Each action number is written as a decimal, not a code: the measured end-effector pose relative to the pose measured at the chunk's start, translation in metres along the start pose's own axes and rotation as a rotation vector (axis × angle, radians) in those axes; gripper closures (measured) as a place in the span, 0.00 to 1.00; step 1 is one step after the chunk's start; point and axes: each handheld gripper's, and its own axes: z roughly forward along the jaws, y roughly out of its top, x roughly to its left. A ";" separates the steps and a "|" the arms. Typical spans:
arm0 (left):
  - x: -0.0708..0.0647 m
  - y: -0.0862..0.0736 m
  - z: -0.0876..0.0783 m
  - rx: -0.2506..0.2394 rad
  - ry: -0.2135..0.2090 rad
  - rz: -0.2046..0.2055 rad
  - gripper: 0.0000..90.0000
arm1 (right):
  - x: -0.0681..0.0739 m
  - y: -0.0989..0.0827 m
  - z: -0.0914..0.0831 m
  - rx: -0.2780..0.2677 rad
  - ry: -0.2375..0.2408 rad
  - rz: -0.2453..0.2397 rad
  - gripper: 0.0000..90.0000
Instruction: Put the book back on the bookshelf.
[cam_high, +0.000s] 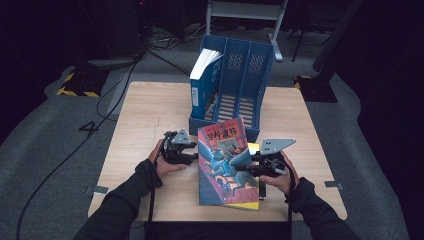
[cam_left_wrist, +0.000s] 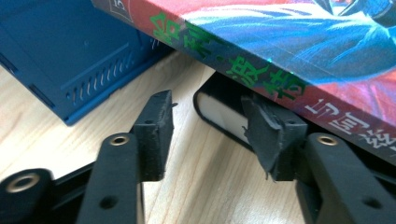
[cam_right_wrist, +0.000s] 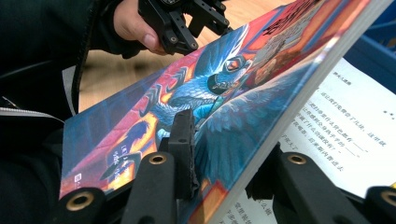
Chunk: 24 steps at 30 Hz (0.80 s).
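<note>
Colourful paperback (cam_high: 226, 165) at desk (cam_high: 145, 125) centre, six o'clock of the blue file rack (cam_high: 240, 75), front cover lifted. Right gripper (cam_right_wrist: 224, 161) fingers pinch that cover's free edge, open pages beneath. Left gripper (cam_left_wrist: 210, 135) fingers spread at the spine side, nothing between them. Risk: a thin-cover pinch could slip or crease it; unsupported spine may let the book slide.

Colourful illustrated book (cam_high: 227, 165) tilted up off the table, cover raised.
</note>
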 end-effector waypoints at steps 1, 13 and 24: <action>0.000 0.000 -0.001 -0.010 -0.023 0.002 0.65 | 0.001 0.001 -0.001 -0.003 0.000 -0.006 0.77; 0.003 0.025 -0.017 -0.115 -0.074 -0.003 0.76 | 0.017 0.012 -0.016 -0.070 -0.021 -0.085 0.77; 0.002 0.036 -0.019 -0.132 -0.139 0.017 0.87 | 0.009 0.012 -0.023 -0.077 0.046 -0.077 0.72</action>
